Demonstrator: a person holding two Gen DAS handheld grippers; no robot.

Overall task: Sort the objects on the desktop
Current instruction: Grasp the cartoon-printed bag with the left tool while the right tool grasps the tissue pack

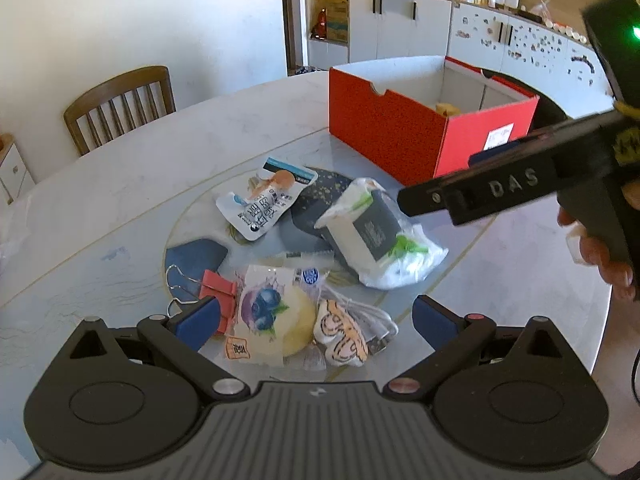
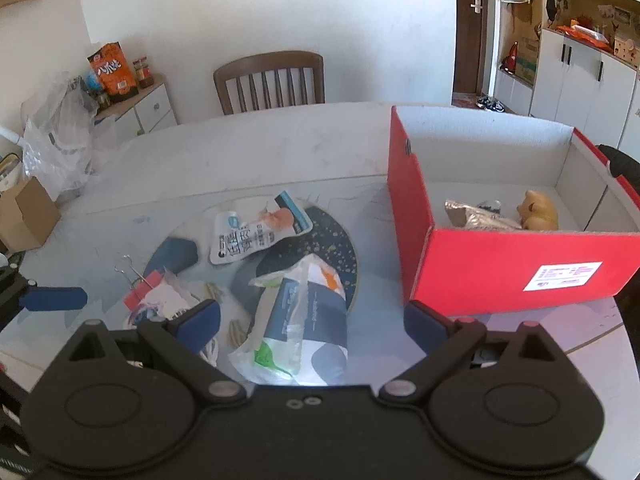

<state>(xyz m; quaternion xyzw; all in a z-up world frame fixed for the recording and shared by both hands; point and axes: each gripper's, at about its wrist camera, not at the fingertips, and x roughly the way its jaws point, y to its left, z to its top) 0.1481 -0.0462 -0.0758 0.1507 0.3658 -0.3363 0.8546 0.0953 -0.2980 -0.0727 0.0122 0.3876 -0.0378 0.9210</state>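
Note:
A pile of small items lies on the round glass turntable (image 1: 460, 248). My left gripper (image 1: 316, 320) hangs open just above a blueberry pastry packet (image 1: 272, 312), with a red binder clip (image 1: 218, 292) by its left pad. The pads touch nothing. My right gripper (image 2: 314, 324) is open over a clear bag holding a dark box (image 2: 304, 320), also apart from it. One finger (image 1: 460, 196) of that gripper reaches in from the right in the left wrist view. A white snack pouch (image 2: 256, 232) lies farther back. The red box (image 2: 500, 272) stands at the right, holding a foil packet (image 2: 476, 216) and a yellowish figure (image 2: 538, 210).
A dark speckled mat (image 2: 320, 248) lies under the pile. A wooden chair (image 2: 272, 80) stands behind the marble table (image 2: 260, 152). Plastic bags (image 2: 56, 140) and a cardboard box (image 2: 24, 216) sit at the far left. White cabinets (image 1: 400, 24) line the back wall.

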